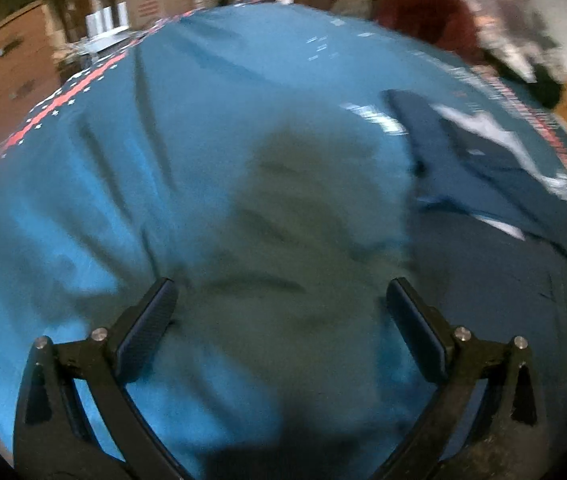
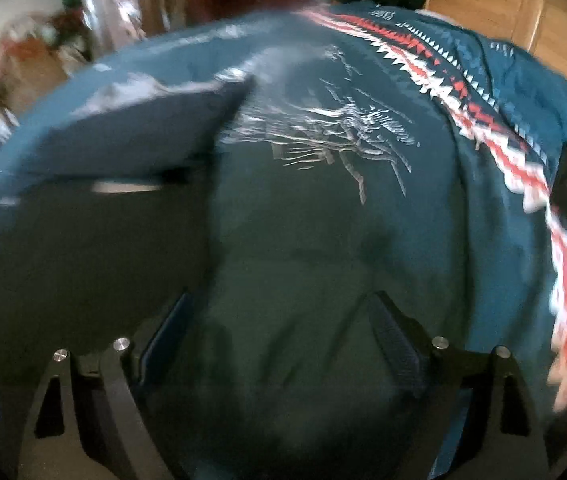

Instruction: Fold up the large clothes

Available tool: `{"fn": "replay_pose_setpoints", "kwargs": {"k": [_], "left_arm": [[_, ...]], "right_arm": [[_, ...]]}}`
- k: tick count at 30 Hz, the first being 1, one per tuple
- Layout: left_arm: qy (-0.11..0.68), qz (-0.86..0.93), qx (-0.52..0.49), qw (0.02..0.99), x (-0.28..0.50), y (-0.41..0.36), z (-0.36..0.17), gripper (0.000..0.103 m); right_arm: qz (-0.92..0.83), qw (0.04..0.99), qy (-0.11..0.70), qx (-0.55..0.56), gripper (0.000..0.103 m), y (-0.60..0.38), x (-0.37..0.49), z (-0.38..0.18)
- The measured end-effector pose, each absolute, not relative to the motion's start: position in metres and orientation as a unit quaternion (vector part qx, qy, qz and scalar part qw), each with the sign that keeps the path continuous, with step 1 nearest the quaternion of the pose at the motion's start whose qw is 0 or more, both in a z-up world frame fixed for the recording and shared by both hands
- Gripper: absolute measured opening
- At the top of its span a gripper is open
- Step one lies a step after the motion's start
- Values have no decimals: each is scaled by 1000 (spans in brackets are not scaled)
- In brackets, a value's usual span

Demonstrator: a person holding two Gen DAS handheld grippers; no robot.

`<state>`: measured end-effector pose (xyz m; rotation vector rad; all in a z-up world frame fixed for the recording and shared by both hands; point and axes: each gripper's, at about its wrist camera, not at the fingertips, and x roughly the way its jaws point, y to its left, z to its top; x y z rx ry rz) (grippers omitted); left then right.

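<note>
A dark teal garment [image 2: 303,208] with a white line print lies spread over a blue blanket [image 1: 203,92] that has a red and white patterned border [image 2: 463,96]. In the left wrist view the same garment [image 1: 491,280] lies at the right, with a navy folded part [image 1: 483,160] beyond it. My left gripper [image 1: 281,290] hangs open just above the blanket, left of the garment, with nothing between its fingers. My right gripper [image 2: 281,304] is open low over the garment's plain lower part. Both views are blurred by motion.
A dark red heap [image 1: 423,8] and mixed clothes [image 1: 523,48] lie at the far edge of the blanket. Cardboard boxes [image 1: 151,0] and white cylinders stand at the back left. A wooden panel [image 2: 503,12] shows at the right, brown floor [image 1: 7,72] at the left.
</note>
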<state>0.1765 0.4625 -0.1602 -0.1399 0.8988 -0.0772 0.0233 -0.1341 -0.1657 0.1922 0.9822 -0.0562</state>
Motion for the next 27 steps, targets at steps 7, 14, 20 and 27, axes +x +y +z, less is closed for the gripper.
{"fn": "replay_pose_setpoints", "kwargs": {"k": [7,14,20,27], "left_arm": [[433,-175,-125,876,94,456,-150,100],[471,-239,-139,838,59,457,-161,96],[474,-247,-167,828,46,469,-161,97],[502,-244,-138,818,45,455,-177,97]], "right_arm": [[117,811,514,254,73,-119,-78,-168],[111,763,592,234,70,-82,-96,-232],[102,740,625,226,71,-72,-89,-267],[116,733,629,231,75,-66,-81,-275]]}}
